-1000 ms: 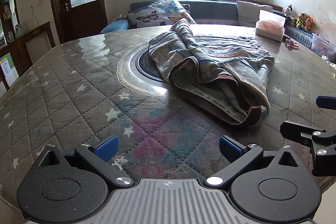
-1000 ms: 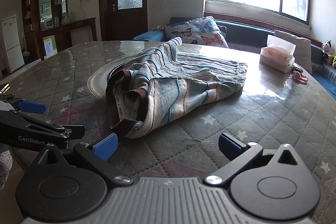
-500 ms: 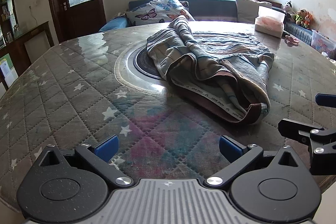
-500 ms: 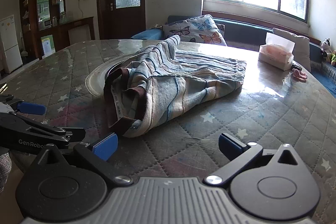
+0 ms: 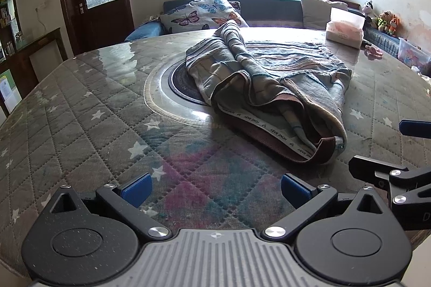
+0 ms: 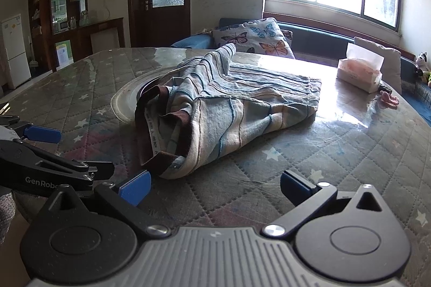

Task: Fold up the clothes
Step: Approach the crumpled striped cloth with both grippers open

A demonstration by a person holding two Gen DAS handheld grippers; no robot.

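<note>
A crumpled pair of striped blue-grey shorts (image 5: 272,90) with a brown waistband lies in the middle of the round table, partly over the dark turntable disc (image 5: 180,83). It also shows in the right wrist view (image 6: 223,109). My left gripper (image 5: 214,188) is open and empty, low over the quilted cover, short of the waistband. My right gripper (image 6: 214,186) is open and empty, just in front of the waistband end. Each gripper shows at the edge of the other's view.
A tissue box (image 5: 344,28) and a small pink item (image 5: 374,52) sit at the table's far right. The quilted star cover (image 5: 80,120) spans the table. A sofa with a butterfly cushion (image 5: 202,12) stands behind, a door at the left.
Both grippers have edged slightly closer to the shorts. The shorts have not moved, and both grippers stay open.
</note>
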